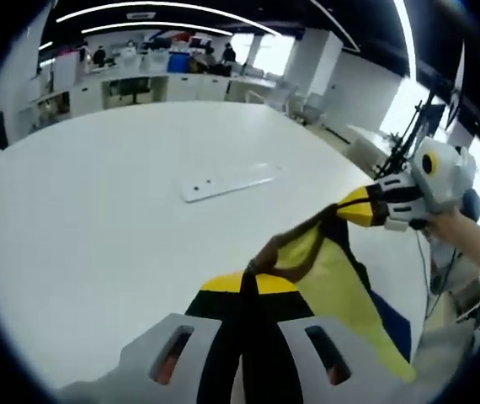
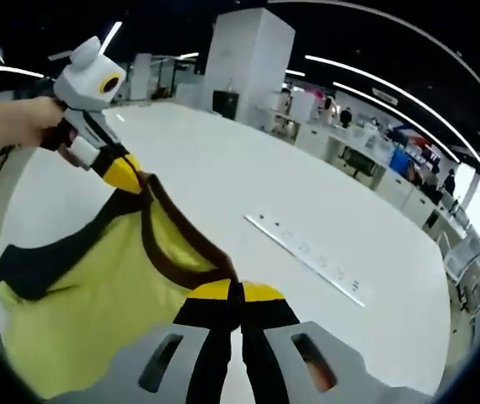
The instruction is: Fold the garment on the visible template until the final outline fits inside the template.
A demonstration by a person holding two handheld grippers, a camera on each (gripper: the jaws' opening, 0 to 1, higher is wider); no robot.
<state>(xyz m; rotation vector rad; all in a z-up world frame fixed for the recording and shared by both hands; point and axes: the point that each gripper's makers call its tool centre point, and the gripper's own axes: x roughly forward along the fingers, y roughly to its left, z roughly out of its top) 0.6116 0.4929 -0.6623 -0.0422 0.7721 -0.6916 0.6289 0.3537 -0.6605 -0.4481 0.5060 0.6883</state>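
Observation:
A yellow garment [image 1: 333, 286] with dark brown trim hangs stretched in the air between both grippers, above the white table [image 1: 97, 219]. In the left gripper view, my left gripper [image 1: 248, 282] is shut on the trimmed edge, and the right gripper [image 1: 360, 208] comes in from the right, shut on another point of the same edge. In the right gripper view, my right gripper [image 2: 230, 290] pinches the brown trim, and the left gripper [image 2: 129, 174], held by a hand, grips the garment [image 2: 80, 311] at the upper left. The cloth sags between them.
A flat white strip [image 1: 227, 181] with small holes lies on the table beyond the garment, also in the right gripper view [image 2: 307, 250]. A blue patch [image 1: 392, 324] shows under the cloth. Desks, chairs and people stand far behind the table [image 2: 223, 168].

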